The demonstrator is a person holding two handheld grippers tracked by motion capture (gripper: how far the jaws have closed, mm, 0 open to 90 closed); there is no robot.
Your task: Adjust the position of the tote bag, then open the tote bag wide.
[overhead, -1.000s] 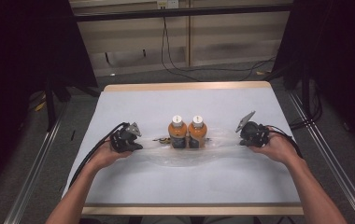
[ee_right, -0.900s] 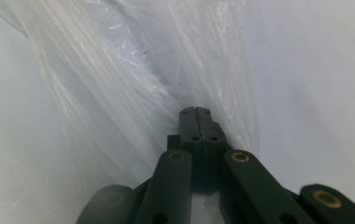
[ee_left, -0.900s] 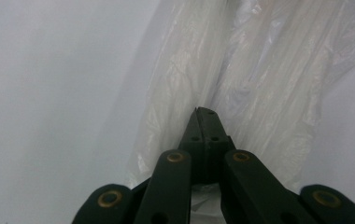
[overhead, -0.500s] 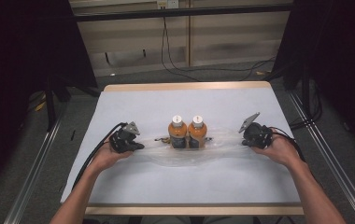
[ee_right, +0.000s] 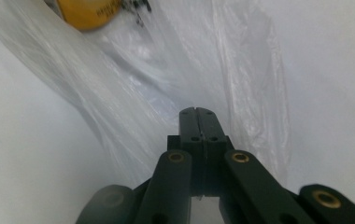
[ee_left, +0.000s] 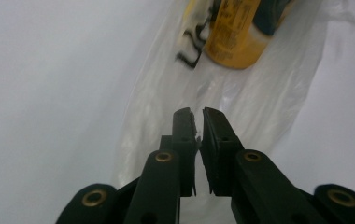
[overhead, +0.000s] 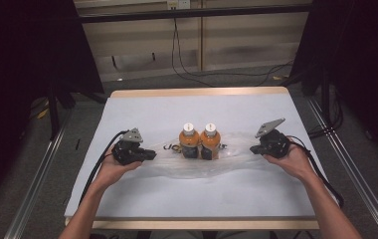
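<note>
- High view: a clear plastic bag (overhead: pixel 197 159) lies flat mid-tabletop (overhead: pixel 152 109), its long axis running left to right between the hands. Two orange bottles (overhead: pixel 199 142) stand upright side by side on its middle, white caps up. The left tool (overhead: pixel 149 155) and right tool (overhead: pixel 253 149) meet the bag's ends.
- Left gripper view: the left tool (ee_left: pixel 198 116) has just been opening; a narrow gap shows, film between the jaws, pads not pressing.
- Right gripper view: the right tool (ee_right: pixel 197 112) is pressed together on the bag's film.
</note>
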